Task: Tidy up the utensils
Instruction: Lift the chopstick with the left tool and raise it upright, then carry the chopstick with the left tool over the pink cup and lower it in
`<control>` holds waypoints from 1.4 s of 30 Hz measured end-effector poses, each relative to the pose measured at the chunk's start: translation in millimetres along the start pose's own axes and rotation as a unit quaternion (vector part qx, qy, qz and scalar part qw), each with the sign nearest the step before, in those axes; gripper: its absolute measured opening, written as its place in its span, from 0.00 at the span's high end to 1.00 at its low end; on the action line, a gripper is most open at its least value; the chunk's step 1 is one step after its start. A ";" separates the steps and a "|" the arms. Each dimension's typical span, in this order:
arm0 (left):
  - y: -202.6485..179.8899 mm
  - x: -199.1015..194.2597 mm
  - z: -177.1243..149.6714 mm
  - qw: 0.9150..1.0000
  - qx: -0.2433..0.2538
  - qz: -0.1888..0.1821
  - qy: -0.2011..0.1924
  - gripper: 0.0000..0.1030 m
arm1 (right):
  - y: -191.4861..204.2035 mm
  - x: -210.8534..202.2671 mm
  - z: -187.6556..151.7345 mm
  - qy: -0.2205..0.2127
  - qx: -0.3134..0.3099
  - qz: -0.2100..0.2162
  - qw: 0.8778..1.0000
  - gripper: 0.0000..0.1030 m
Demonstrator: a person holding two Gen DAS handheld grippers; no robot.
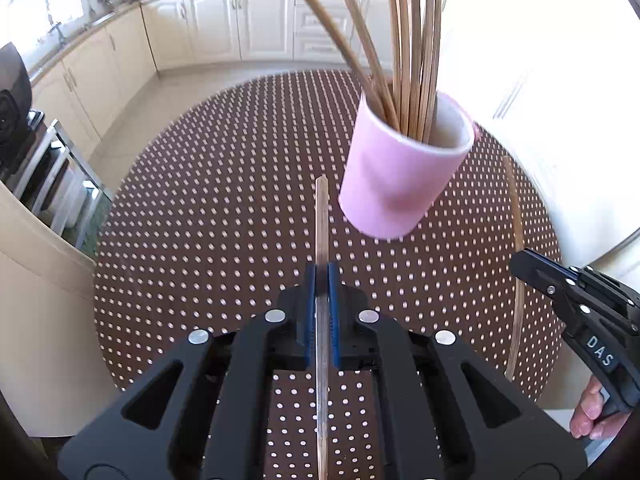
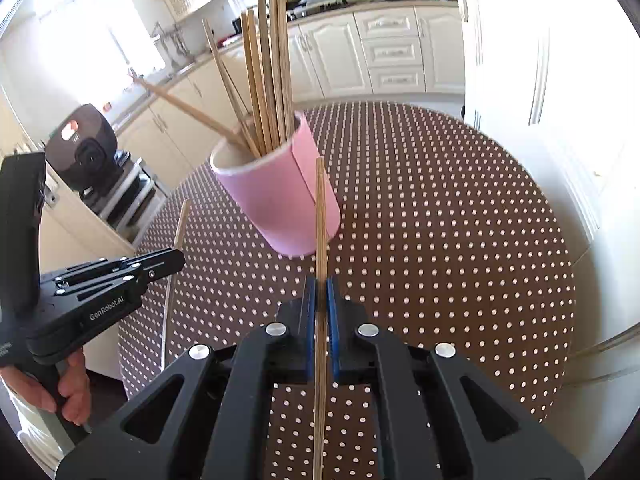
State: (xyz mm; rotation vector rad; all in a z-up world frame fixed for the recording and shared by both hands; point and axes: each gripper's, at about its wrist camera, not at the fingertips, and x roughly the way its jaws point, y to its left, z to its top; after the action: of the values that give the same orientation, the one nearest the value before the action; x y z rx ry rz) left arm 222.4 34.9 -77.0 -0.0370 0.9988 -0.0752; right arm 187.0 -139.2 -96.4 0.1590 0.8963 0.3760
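Observation:
A pink cup point(image 1: 400, 176) stands on the brown dotted table point(image 1: 224, 208) and holds several wooden chopsticks point(image 1: 416, 48). It also shows in the right wrist view point(image 2: 280, 196) with its chopsticks point(image 2: 268, 72). My left gripper point(image 1: 322, 276) is shut on one chopstick point(image 1: 322, 216) that points toward the cup's left side, above the table. My right gripper point(image 2: 321, 288) is shut on another chopstick point(image 2: 320, 208) whose tip overlaps the cup's right side. Each gripper shows in the other's view: the right one point(image 1: 524, 264) with its chopstick point(image 1: 516, 240), the left one point(image 2: 176, 258) with its chopstick point(image 2: 180, 224).
Cream kitchen cabinets point(image 1: 240, 20) run along the far wall behind the table. A black appliance point(image 2: 84, 148) sits on a metal rack to the left. A white door or fridge point(image 2: 520, 80) stands to the right of the table.

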 end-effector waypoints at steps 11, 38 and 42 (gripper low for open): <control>-7.8 -32.5 15.1 0.999 -0.004 0.000 -0.045 0.94 | 7.0 -33.8 16.4 -0.071 -0.011 -0.010 0.997 0.96; -14.6 -80.3 49.1 0.992 -0.015 -0.013 -0.123 0.94 | 10.5 -79.1 49.9 -0.153 -0.020 -0.004 0.988 0.96; -13.3 -86.5 52.9 0.991 -0.020 -0.016 -0.132 0.94 | 12.5 -82.8 55.4 -0.159 -0.024 -0.005 0.987 0.96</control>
State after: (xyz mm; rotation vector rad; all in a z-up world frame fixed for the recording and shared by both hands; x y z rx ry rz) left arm 219.6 28.4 25.0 -0.0979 0.7348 -0.0778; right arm 180.6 -158.3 2.0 0.1637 0.5731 0.3504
